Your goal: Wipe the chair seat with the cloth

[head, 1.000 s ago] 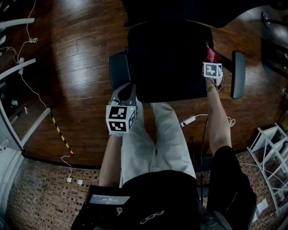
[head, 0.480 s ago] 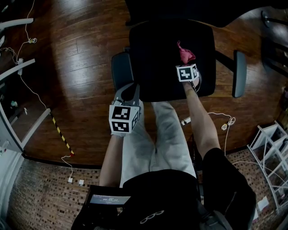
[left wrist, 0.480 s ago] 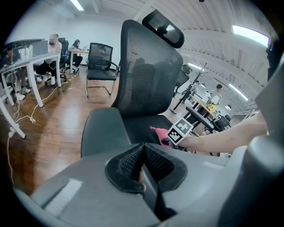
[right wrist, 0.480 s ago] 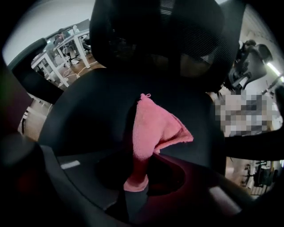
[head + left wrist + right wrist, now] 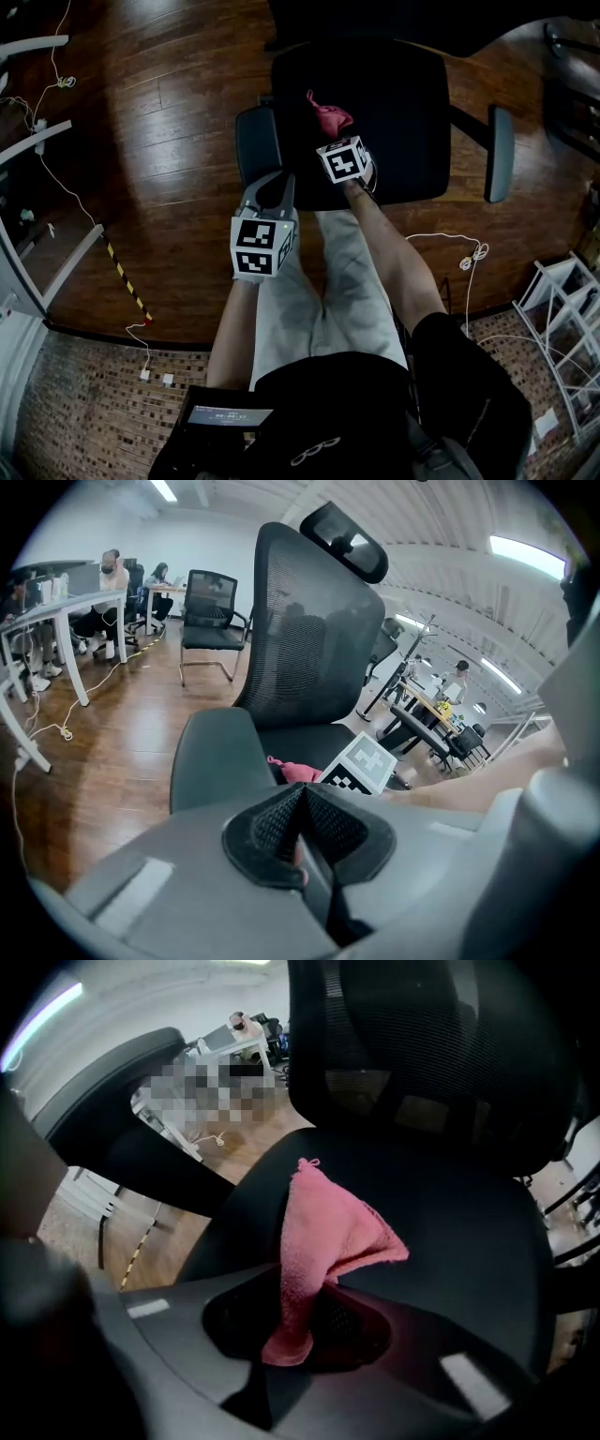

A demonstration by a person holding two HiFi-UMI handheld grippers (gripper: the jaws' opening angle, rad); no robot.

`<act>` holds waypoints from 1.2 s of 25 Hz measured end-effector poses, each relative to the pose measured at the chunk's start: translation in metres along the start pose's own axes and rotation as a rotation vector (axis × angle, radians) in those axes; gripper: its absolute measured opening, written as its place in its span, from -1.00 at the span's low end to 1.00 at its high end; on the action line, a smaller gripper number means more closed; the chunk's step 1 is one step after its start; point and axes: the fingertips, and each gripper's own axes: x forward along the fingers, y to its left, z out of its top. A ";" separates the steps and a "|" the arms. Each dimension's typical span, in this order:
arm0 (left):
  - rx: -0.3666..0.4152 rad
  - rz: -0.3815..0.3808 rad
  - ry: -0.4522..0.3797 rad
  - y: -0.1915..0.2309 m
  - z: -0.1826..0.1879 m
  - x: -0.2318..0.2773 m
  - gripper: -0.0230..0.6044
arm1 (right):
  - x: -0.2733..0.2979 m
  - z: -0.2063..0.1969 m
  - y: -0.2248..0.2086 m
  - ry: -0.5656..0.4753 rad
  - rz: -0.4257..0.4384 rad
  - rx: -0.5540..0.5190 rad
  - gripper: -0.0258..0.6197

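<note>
Looking down from the head view, the pink cloth sits over the front left part of the black chair seat. Only the right gripper view shows the grip. The right gripper has its jaws pinched on the cloth's bottom end, and the rest sticks out past the tips. The left gripper view shows the left gripper with its jaws pressed together, holding nothing, near the left armrest.

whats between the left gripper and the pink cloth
The chair's armrest pad sits ahead of the left gripper, the cloth just past its edge; clearest in the left gripper view.
</note>
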 end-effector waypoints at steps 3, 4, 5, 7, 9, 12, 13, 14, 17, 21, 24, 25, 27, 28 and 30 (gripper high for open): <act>-0.001 0.000 0.001 0.000 0.000 0.000 -0.95 | 0.000 0.006 0.023 -0.022 0.062 0.005 -0.71; -0.001 0.000 0.002 0.000 0.000 -0.001 -0.95 | -0.001 0.007 0.030 -0.027 0.078 -0.001 -0.71; -0.001 0.000 0.002 0.000 0.000 -0.001 -0.95 | -0.001 0.009 0.037 -0.032 0.096 -0.009 -0.71; 0.000 -0.001 0.001 0.000 0.000 -0.002 -0.95 | -0.002 0.012 0.052 -0.042 0.135 -0.022 -0.71; 0.000 0.000 0.001 0.000 0.000 -0.002 -0.95 | -0.003 0.016 0.067 -0.056 0.183 -0.027 -0.71; -0.001 0.004 0.001 0.001 0.000 -0.002 -0.95 | -0.002 0.022 0.089 -0.090 0.266 -0.029 -0.71; 0.000 0.005 0.002 0.001 0.000 -0.002 -0.95 | -0.002 0.024 0.095 -0.098 0.291 -0.031 -0.71; 0.000 0.007 0.003 0.001 0.000 -0.002 -0.95 | -0.004 0.025 0.101 -0.100 0.319 -0.030 -0.71; 0.001 0.011 0.006 0.002 -0.001 -0.002 -0.95 | -0.007 0.022 0.120 -0.096 0.414 -0.021 -0.71; 0.001 0.015 0.009 0.003 -0.001 -0.002 -0.95 | -0.007 0.018 0.115 -0.123 0.427 -0.007 -0.71; 0.001 0.020 0.013 0.004 0.000 -0.002 -0.95 | -0.008 0.012 0.093 -0.123 0.407 0.040 -0.71; 0.001 0.023 0.014 0.004 0.000 -0.002 -0.95 | -0.008 0.008 0.084 -0.117 0.394 0.051 -0.71; 0.003 0.028 0.018 0.004 0.000 -0.003 -0.95 | -0.009 -0.001 0.064 -0.104 0.362 0.074 -0.71; 0.003 0.030 0.019 0.005 -0.001 -0.003 -0.95 | -0.010 -0.006 0.053 -0.099 0.342 0.085 -0.71; 0.003 0.032 0.023 0.005 -0.001 -0.002 -0.95 | -0.011 -0.018 0.028 -0.087 0.297 0.108 -0.71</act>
